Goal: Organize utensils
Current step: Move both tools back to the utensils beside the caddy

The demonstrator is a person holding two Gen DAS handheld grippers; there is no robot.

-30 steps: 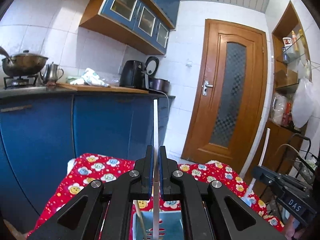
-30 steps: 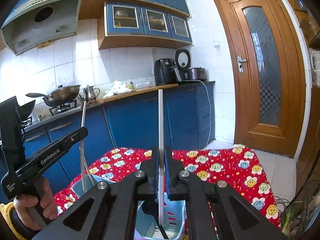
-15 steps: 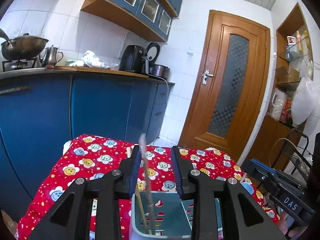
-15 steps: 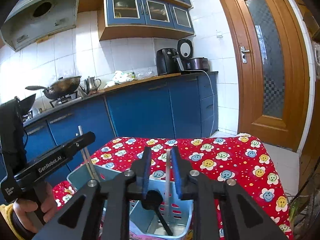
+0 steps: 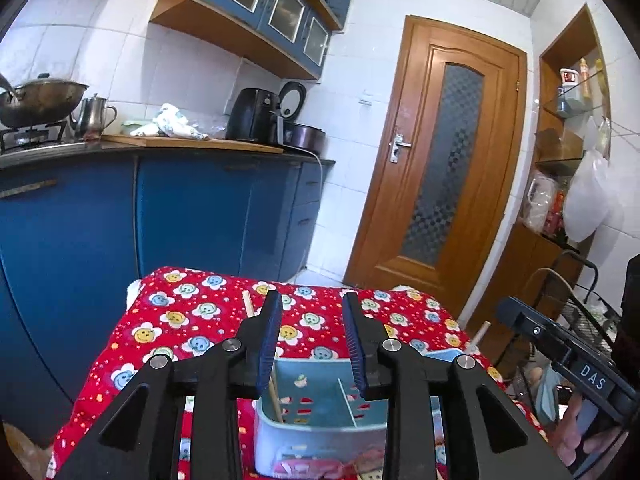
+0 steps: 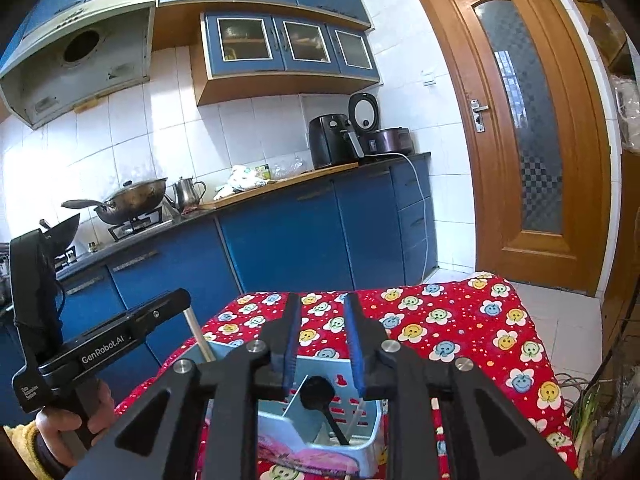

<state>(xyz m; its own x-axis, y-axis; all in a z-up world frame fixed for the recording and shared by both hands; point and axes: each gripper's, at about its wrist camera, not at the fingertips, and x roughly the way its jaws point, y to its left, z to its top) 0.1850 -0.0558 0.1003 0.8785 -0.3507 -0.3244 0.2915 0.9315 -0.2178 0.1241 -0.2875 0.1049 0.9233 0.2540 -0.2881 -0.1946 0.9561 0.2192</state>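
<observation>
A light blue divided utensil basket (image 5: 320,420) stands on the red flowered tablecloth (image 5: 168,320); it also shows in the right wrist view (image 6: 352,432). My left gripper (image 5: 312,344) is open and empty just above the basket, where wooden chopsticks (image 5: 276,400) lean in the left compartment. My right gripper (image 6: 320,340) is open and empty above the basket, over a black spoon (image 6: 320,396) and a thin white stick (image 6: 356,416). A metal-coloured stick (image 6: 198,334) stands at the basket's left corner beside the other gripper.
Blue kitchen cabinets (image 6: 280,240) run behind the table, with a wok (image 6: 136,198), kettle (image 6: 188,190) and air fryer (image 6: 330,140) on the counter. A wooden door (image 5: 436,184) is to the right. A wire rack (image 5: 580,312) stands at the table's right.
Both grippers were shut on upright sticks a second ago. They lowered over the basket, opened, and the sticks now rest in the basket.
</observation>
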